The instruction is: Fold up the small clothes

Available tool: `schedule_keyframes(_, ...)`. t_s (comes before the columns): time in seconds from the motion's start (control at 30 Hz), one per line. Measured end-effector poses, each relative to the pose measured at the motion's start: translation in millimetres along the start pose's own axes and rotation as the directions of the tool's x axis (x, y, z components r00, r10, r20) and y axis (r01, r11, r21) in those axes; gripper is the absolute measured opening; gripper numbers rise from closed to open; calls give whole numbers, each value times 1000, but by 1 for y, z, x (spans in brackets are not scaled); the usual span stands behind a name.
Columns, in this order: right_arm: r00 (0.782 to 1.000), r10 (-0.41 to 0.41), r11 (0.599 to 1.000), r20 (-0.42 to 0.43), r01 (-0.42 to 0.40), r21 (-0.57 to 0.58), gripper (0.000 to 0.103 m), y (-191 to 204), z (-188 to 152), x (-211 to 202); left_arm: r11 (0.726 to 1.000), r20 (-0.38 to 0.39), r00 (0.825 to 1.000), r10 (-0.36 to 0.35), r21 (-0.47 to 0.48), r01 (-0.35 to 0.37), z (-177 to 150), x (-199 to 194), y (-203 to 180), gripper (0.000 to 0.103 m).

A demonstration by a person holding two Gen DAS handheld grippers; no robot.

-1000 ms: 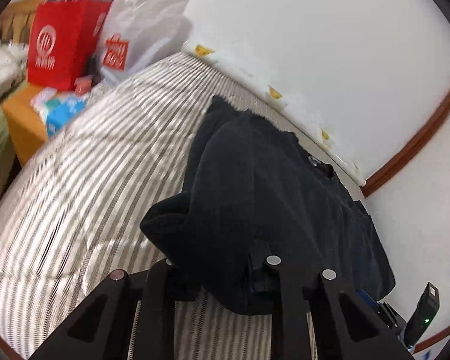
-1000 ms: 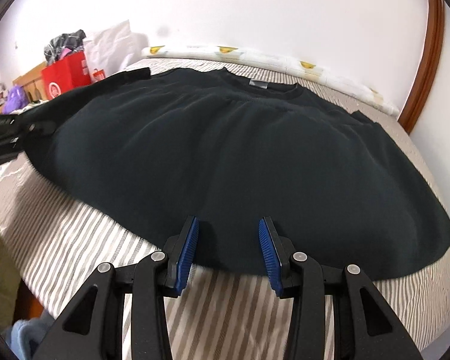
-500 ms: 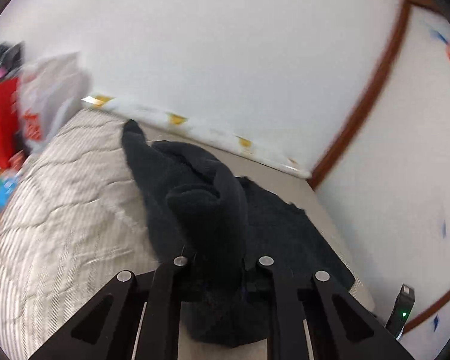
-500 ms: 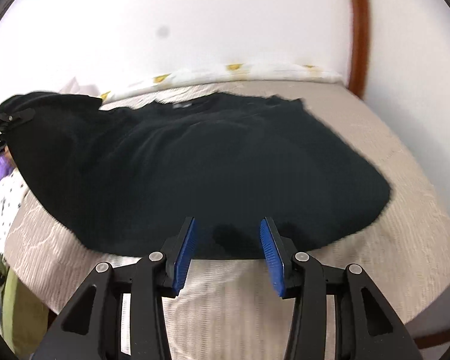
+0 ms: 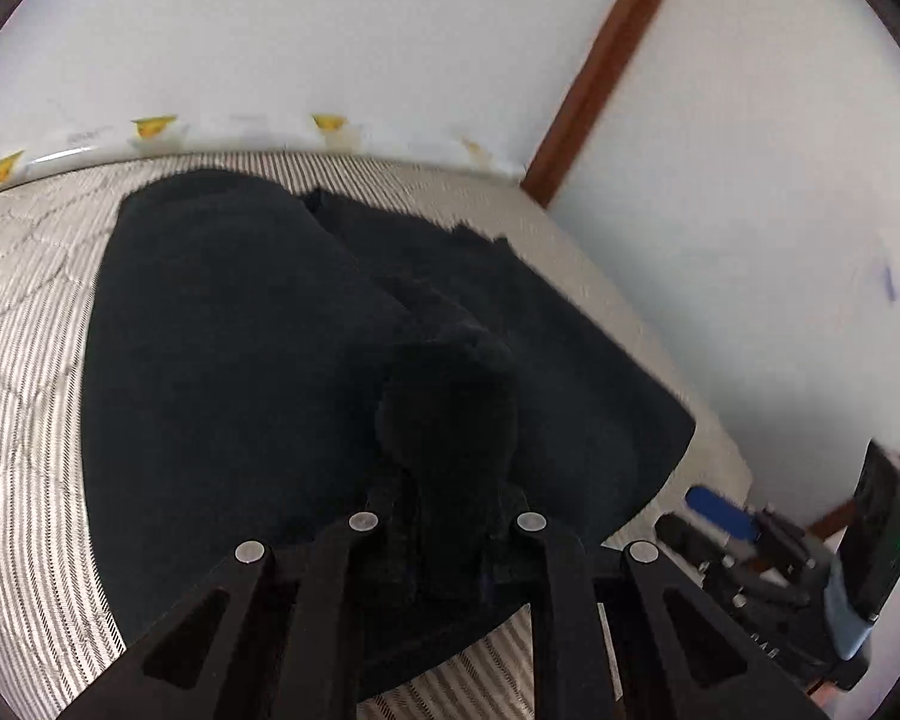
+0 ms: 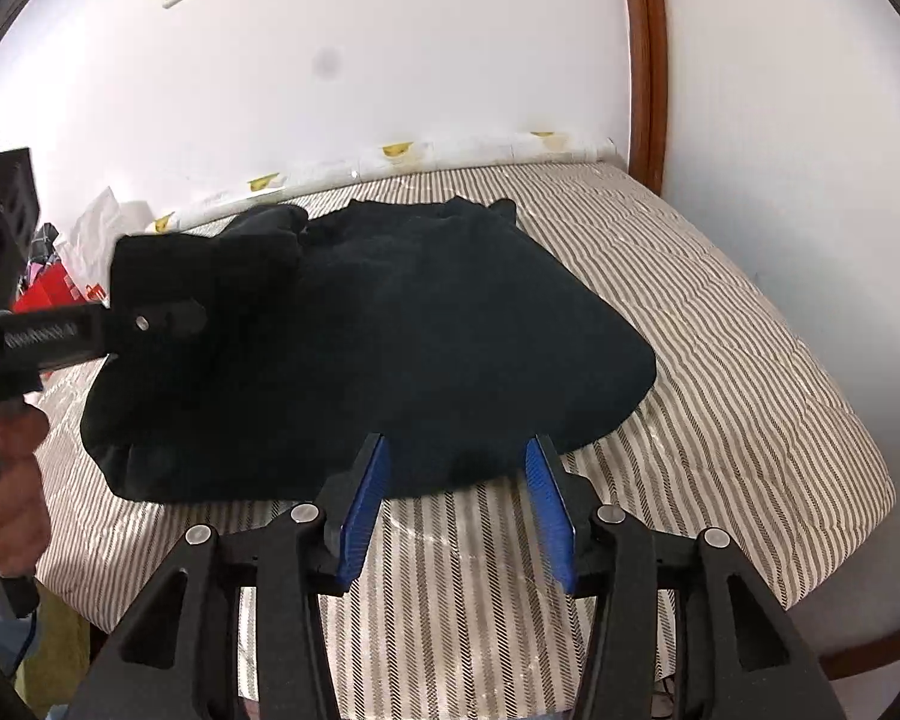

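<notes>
Black sweater [image 6: 402, 348] on bed [image 6: 720, 360]: left tool [image 5: 447, 516] pinching one side mid-fold; right tool [image 6: 459, 495] spread, idle; most folds remain.

A striped bed [image 6: 720, 324] stands against white walls [image 6: 450, 48]; brown wooden trim [image 6: 648, 60] climbs the corner beyond.

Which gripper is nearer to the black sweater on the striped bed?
Left. The left gripper is shut on the black fleece sweater; the right gripper hangs open just before its near hem.
</notes>
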State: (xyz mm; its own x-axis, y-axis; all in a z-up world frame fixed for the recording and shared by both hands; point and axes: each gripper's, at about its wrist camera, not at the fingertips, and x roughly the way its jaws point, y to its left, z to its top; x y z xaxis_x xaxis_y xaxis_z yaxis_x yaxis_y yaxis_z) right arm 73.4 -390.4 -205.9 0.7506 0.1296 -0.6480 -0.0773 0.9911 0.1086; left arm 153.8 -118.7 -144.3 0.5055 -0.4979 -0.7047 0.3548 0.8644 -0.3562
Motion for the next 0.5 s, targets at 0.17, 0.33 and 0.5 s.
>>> schedule_keyframes(0.17,998,65,998,-2,-65,-5,56,11,11,3,996,-17,997,-82,24,82,-4,-18,4,27)
schedule_keyframes(0.33,980,197,980,34,-196,-42,76,42,28,0,998,56,997,-45,54,42,-24,-53,17,48)
schedule_keyframes(0.5,950,312,950,29,-312,-14,82,68,42,16,998,77,996,53,34,-56,-47,-76,50,57)
